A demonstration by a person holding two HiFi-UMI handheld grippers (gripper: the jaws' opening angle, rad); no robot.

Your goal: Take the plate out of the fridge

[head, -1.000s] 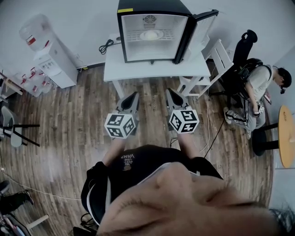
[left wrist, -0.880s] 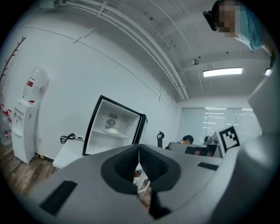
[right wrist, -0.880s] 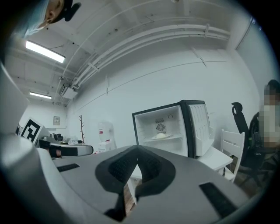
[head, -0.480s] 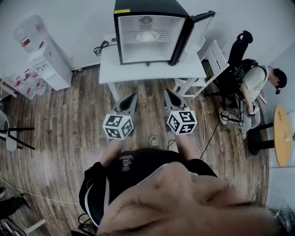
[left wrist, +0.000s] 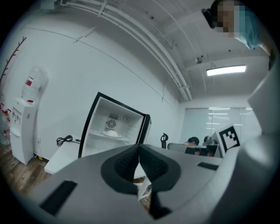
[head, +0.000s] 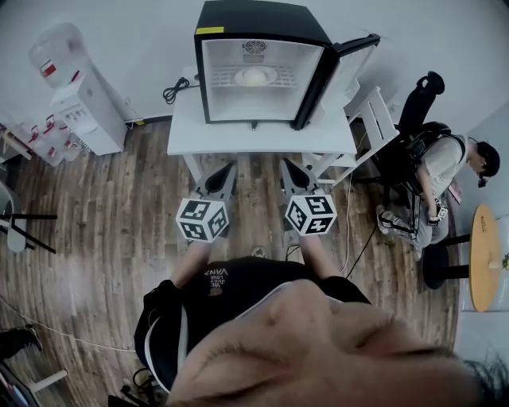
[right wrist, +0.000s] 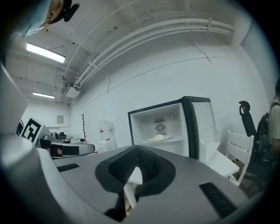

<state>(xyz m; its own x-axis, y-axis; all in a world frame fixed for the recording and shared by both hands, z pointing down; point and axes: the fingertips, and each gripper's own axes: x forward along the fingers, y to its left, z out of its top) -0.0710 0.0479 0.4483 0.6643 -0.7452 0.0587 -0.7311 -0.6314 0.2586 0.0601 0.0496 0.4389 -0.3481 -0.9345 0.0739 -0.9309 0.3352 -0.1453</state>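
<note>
A small black fridge (head: 256, 16) stands on a white table (head: 262, 140), its door (head: 351, 62) swung open to the right. Inside, on the wire shelf, rests a white plate (head: 255, 76) with a pale mound on it; it also shows in the left gripper view as the plate (left wrist: 112, 133) and in the right gripper view as the plate (right wrist: 159, 138). My left gripper (head: 225, 168) and right gripper (head: 288, 164) hover side by side over the floor just short of the table, both shut and empty, well away from the plate.
A water dispenser (head: 79, 99) stands at the left wall. A white chair (head: 374, 119) and a black office chair (head: 413, 111) sit right of the table, with a seated person (head: 445, 159) and a round wooden table (head: 485, 254) beyond. A cable (head: 176, 89) lies on the table's left end.
The fridge and table have drawn a little closer in the head view, and both grippers have moved forward toward the table's front edge. Their jaws stay shut.
</note>
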